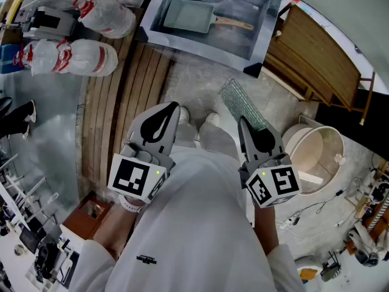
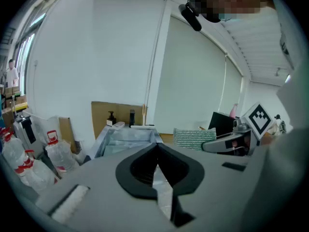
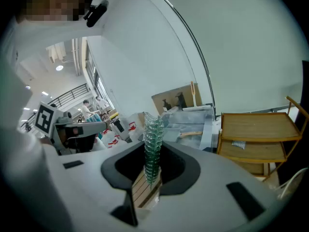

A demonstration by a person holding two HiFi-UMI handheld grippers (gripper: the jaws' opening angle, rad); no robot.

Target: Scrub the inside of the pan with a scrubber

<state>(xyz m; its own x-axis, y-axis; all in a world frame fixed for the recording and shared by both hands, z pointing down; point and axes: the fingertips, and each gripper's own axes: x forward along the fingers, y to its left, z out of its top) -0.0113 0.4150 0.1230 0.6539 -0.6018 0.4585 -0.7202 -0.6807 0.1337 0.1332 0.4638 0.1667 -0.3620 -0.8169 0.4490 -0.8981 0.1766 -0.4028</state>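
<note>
- The right tool [image 3: 152, 174] has its jaws pressed on the lower edge of a green mesh scrubber [image 3: 153, 139]. The sheet stands upright out of the tips, probably so a broad free face can be laid flat on metal.
- The left tool [image 2: 156, 170] has its jaws brought together with nothing between them. It is held level beside the right one, free, I judge, to steady the pan later.
- Both tools are carried close to the person's body, well apart from the work, so scrubbing has not begun.
- The pan [image 1: 187, 15], rectangular with a wooden handle [image 1: 233, 23] pointing right, lies flat in the steel sink basin [image 1: 255, 48] at the far side. It is the only thing visible in there.
- A cream bucket [image 1: 316, 154] stands on the floor at right, beside a wooden shelf [image 1: 319, 62]. I cannot tell what the bucket holds.
</note>
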